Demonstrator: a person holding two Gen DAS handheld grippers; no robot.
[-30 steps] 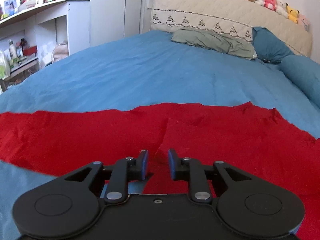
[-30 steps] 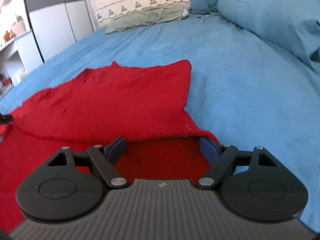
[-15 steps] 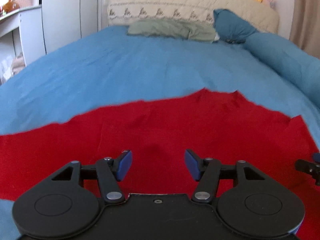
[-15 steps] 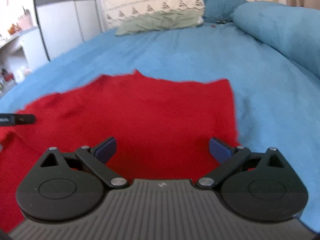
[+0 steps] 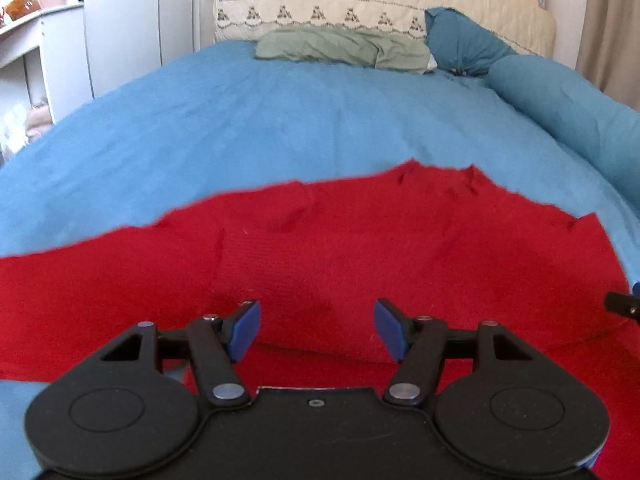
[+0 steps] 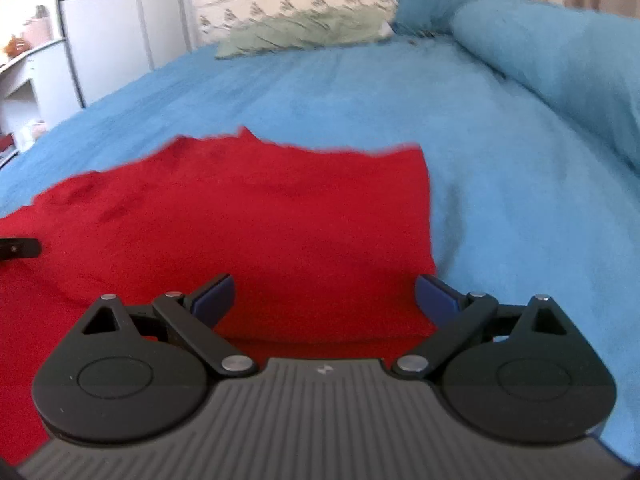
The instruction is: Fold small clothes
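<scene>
A red garment (image 5: 320, 256) lies spread on the blue bedspread (image 5: 280, 120), its near part folded over onto itself. My left gripper (image 5: 316, 330) hovers just above the fold; its jaws are opening and no cloth is between the blue pads. In the right wrist view the same red garment (image 6: 248, 216) fills the left and middle, with its right edge running down toward my right gripper (image 6: 325, 298). That gripper stands wide open, nothing between its pads. A tip of each gripper shows at the other view's edge.
A grey-green pillow (image 5: 344, 46) and a dark blue cushion (image 5: 460, 40) lie at the headboard (image 5: 360, 4). A rolled blue duvet (image 6: 560, 64) runs along the right side. White wardrobe (image 5: 132, 20) and shelves stand left of the bed.
The left gripper let go of the red cloth and its jaws spread apart. The right gripper widened a little. Both drew back slightly; the folded flap now lies flat.
</scene>
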